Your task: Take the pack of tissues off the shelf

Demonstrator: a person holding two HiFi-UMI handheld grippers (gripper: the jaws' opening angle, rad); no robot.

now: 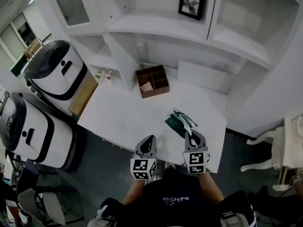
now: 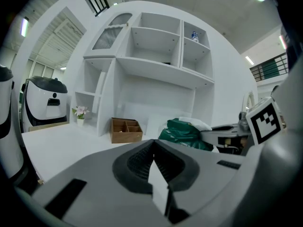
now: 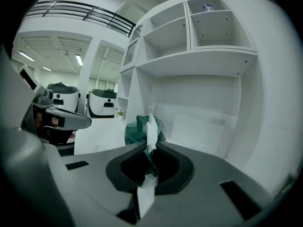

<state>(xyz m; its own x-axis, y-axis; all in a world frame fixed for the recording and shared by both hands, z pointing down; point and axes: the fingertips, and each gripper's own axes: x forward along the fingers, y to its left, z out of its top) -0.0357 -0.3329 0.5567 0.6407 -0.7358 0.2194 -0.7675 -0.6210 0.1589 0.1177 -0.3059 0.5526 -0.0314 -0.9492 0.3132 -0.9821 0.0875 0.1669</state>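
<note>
Your left gripper (image 1: 148, 140), low and left of centre in the head view, has its jaws pressed together on nothing and hangs idle over the table's (image 1: 118, 115) near edge. Just right of it, your right gripper (image 1: 193, 134) pinches the green pack (image 1: 177, 121) by its near end, with wrapper and a white tissue caught between the jaws. The pack sits low over the table's right part, well clear of the shelves; whether it rests on the surface I cannot tell. So the taking looks nearly done, and your next move likely calls for settling the pack flat and letting go without dragging a tissue out. Counting from the left: two white machines (image 1: 57, 67), one flower pot (image 1: 104, 75), one wooden box (image 1: 152, 81), one pack, two grippers, one framed picture (image 1: 191, 2).
</note>
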